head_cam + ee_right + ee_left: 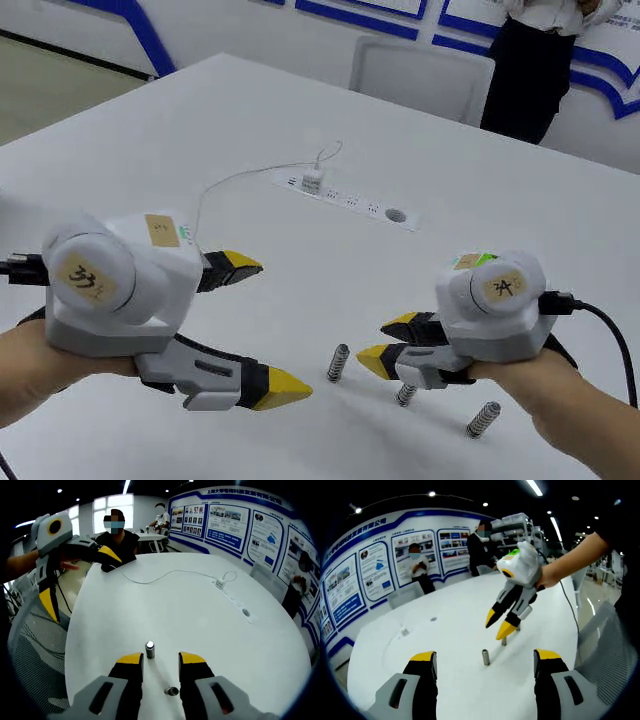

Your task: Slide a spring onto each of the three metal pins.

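Note:
Three short metal pins stand upright on the white table (300, 120), each ribbed like a coil: one (338, 362) in the middle, one (405, 393) just under my right gripper, one (482, 418) further right. My left gripper (262, 325) is wide open and empty, left of the pins, and in its own view its jaws frame the nearest pin (485, 656). My right gripper (385, 340) is open with a narrow gap. A pin (149, 649) stands just beyond its tips, and another pin (171, 691) sits low between its fingers (131, 658), untouched as far as I can see.
A white power strip (345, 198) with a plugged-in charger (313, 180) and thin cable lies mid-table beyond the pins. A grey chair (420, 75) and a standing person (535, 60) are at the far edge. A mesh chair (30, 645) stands beside the table.

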Demonstrator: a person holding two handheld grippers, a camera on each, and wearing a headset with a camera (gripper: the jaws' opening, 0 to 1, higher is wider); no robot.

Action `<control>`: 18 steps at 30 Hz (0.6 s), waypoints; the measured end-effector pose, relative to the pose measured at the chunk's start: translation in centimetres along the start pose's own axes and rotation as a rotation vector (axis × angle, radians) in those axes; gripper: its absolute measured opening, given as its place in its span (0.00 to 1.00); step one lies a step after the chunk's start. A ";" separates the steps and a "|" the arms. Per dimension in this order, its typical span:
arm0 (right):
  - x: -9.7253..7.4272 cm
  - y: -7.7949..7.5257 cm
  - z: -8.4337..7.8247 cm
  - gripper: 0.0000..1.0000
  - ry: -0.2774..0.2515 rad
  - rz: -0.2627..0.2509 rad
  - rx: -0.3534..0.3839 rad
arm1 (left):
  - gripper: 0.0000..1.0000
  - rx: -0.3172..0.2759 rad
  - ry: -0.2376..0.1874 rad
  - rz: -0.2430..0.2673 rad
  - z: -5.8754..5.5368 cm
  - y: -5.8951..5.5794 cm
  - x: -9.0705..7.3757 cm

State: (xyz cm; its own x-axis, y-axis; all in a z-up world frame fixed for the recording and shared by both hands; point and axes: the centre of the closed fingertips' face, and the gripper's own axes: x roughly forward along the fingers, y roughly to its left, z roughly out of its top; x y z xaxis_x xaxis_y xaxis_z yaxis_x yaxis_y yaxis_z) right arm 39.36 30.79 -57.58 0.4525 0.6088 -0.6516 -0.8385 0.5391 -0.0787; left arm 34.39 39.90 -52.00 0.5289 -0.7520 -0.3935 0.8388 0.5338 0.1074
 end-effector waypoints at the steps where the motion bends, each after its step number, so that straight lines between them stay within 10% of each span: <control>1: -0.6 -0.2 0.1 0.29 -0.011 -0.008 0.007 | 0.81 0.000 0.001 -0.002 0.1 0.0 0.1; 6: -3.4 -0.8 -0.2 0.30 -0.050 -0.036 0.016 | 0.80 -0.044 -0.060 -0.001 1.6 -0.2 0.2; 18: -9.7 -0.9 -2.0 0.37 -0.118 -0.127 0.079 | 0.83 -0.056 -0.017 0.003 0.8 -0.5 -0.3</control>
State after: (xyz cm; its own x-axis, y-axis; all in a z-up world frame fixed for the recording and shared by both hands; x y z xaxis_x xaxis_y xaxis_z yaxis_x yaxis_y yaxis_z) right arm 35.08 23.25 -52.68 0.5895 0.5948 -0.5465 -0.7482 0.6571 -0.0918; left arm 33.89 39.51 -51.19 0.5337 -0.7568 -0.3773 0.8290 0.5563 0.0569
